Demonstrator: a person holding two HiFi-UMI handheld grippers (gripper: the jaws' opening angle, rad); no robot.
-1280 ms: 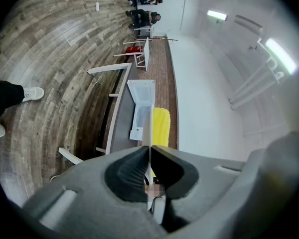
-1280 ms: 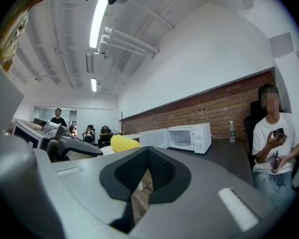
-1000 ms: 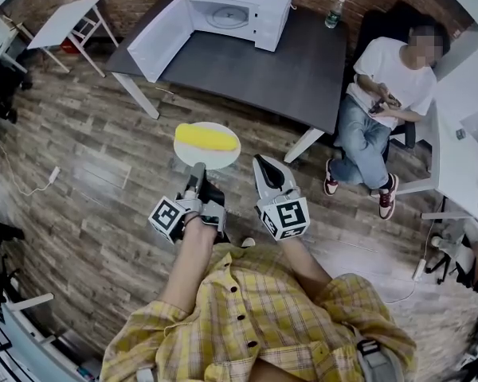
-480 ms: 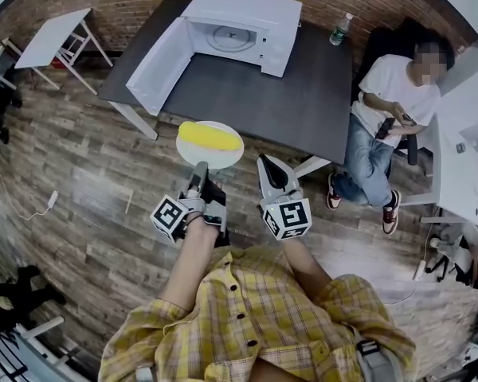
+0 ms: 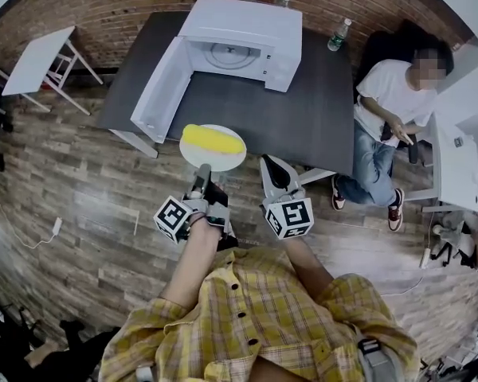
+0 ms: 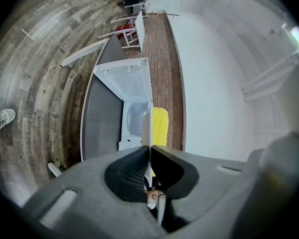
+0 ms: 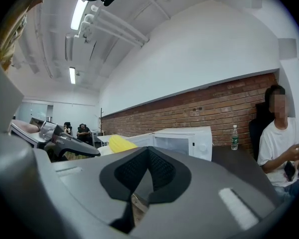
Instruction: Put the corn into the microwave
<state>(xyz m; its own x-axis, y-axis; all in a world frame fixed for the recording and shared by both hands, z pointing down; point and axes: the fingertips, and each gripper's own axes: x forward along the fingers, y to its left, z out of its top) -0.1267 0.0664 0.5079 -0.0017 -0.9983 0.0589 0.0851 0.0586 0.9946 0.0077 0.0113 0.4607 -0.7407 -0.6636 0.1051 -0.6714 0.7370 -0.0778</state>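
Corn rides on a plate toward the open microwave.

The big dark table (image 5: 303,110) holds the white microwave (image 5: 247,30). Its door (image 5: 163,86) hangs wide open to the left, so I think the inside is ready for food. The round white plate (image 5: 220,162) is up in the air near the front edge of the table, kept flat so the corn does not roll off. The left gripper (image 5: 201,169) pinches the near rim of the plate between its two fingers, and that is what holds the plate up. The right gripper (image 5: 269,162) has its fingers pressed together with nothing in them, and it hangs just beside, free to help. The corn (image 5: 213,140) lies on its side on the plate. It is bright yellow, long and smooth-looking, and not yet in the microwave.
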